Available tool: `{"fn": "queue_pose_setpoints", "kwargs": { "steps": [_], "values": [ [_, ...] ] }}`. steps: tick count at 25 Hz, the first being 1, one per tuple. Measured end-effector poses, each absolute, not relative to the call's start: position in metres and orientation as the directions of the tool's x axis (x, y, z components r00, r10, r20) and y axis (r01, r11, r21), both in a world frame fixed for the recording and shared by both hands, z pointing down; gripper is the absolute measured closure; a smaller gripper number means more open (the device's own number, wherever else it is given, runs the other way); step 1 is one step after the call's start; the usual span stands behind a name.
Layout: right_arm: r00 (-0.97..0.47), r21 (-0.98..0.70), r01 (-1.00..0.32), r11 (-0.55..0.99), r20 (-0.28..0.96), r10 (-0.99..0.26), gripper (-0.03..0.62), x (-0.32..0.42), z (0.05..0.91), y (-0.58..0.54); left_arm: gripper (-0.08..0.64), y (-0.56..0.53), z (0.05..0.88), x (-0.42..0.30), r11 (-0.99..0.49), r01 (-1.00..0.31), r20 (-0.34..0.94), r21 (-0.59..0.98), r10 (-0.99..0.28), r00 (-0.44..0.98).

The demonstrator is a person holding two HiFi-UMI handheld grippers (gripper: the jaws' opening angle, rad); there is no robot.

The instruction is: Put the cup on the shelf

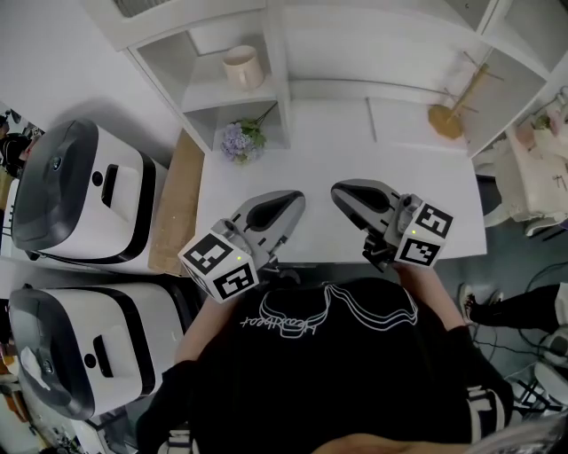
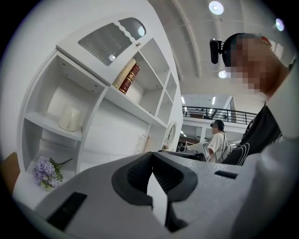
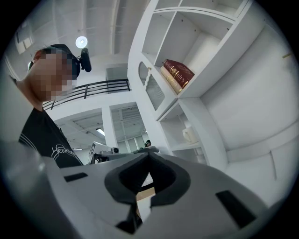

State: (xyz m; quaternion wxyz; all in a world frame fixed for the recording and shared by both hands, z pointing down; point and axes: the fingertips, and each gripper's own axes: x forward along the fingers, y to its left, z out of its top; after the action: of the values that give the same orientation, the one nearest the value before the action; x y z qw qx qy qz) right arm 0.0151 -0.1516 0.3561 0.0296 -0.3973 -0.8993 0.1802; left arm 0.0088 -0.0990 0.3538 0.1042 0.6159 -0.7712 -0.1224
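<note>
Worktop (image 1: pixel 355 160): white, set against the shelf unit.
Shelf unit (image 1: pixel 275 53): white, open compartments; books (image 2: pixel 127 75) lean in an upper one.
Left: two white-and-black appliances (image 1: pixel 84 191) beside a wooden board (image 1: pixel 177 199).
Floor (image 1: pixel 515 253): grey, at right.
Ceiling: white, round lamps (image 2: pixel 216 7) lit.
Beyond: railed gallery (image 2: pixel 205 112); a person (image 2: pixel 217 140) standing.

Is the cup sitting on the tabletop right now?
No, the head view shows the cup standing in the upper cubby of the shelf, above the purple flowers, not on the white table.
</note>
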Motion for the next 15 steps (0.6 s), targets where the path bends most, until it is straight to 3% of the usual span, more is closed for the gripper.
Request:
{"fn": "queue_pose_setpoints", "kwargs": {
  "steps": [15],
  "values": [
    [-0.713, -0.331, 0.679, 0.656, -0.082, 0.697, 0.586, 0.029, 0.353, -0.162, 0.555, -0.105, 0.355, 0.015, 0.223, -0.929, 0.024, 0.296, -0.974, -0.226]
  ]
}}
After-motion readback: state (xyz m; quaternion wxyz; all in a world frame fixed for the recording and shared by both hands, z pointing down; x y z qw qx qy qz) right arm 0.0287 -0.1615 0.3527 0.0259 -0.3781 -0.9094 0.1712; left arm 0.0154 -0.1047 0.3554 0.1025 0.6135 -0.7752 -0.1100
